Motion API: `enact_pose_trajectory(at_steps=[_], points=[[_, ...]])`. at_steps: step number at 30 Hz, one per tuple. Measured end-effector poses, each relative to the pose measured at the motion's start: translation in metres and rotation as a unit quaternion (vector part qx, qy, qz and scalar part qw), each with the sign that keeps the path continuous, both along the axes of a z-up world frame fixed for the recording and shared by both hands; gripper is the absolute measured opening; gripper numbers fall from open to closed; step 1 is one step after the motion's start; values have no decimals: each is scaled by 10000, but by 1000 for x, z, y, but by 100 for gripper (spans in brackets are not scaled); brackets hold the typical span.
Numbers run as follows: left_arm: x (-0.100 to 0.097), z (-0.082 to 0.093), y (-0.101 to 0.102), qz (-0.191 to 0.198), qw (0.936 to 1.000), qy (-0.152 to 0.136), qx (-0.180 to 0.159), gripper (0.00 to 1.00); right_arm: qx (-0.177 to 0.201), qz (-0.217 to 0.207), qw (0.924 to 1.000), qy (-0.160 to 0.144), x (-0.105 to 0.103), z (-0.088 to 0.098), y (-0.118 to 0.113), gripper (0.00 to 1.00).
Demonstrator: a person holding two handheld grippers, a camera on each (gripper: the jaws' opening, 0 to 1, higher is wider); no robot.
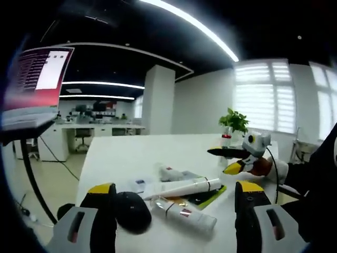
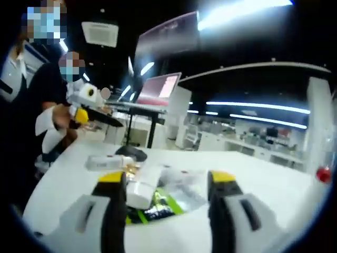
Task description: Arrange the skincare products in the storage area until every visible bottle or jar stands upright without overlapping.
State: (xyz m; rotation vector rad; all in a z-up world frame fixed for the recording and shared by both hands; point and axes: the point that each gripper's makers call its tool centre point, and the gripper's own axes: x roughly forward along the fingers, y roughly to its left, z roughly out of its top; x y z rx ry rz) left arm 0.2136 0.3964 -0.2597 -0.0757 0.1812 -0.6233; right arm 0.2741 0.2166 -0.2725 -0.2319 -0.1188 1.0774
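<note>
white table (image 1: 121,153) seen in left gripper view. left gripper (image 1: 176,203) held low with jaws spread, nothing between them. several skincare tubes (image 1: 181,188) are laid flat (none upright) on and beside a green-edged dark tray (image 1: 208,197), overlapping. a black puck-shaped object (image 1: 131,211) sits just beside the left jaw. right gripper (image 1: 231,161) is seen beyond the tubes, near a potted plant (image 1: 233,122). a laptop on a stand (image 1: 37,87) rises at left. in right gripper view, right gripper jaws are spread, empty, over a white tube (image 2: 141,191).
</note>
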Motion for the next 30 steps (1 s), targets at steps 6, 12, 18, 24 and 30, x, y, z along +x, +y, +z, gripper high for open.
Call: enact_pose_trajectory(at_steps=[6, 12, 18, 24, 30], points=[[-5, -1, 0, 10, 10000, 15, 70, 95, -520, 95, 9986, -5, -1, -21, 8, 60], [-4, 4, -2, 106, 9998, -175, 82, 92, -626, 158, 9978, 122, -2, -28, 14, 60], [-4, 5, -4, 81, 9998, -177, 74, 92, -623, 108, 9975, 302, 2, -32, 11, 55], [-6, 0, -6, 36, 9999, -77, 115, 92, -777, 121, 9963, 339, 3, -39, 13, 55], [-5, 0, -3, 83, 9999, -46, 53, 92, -906, 114, 9951, 378, 4, -45, 14, 55]])
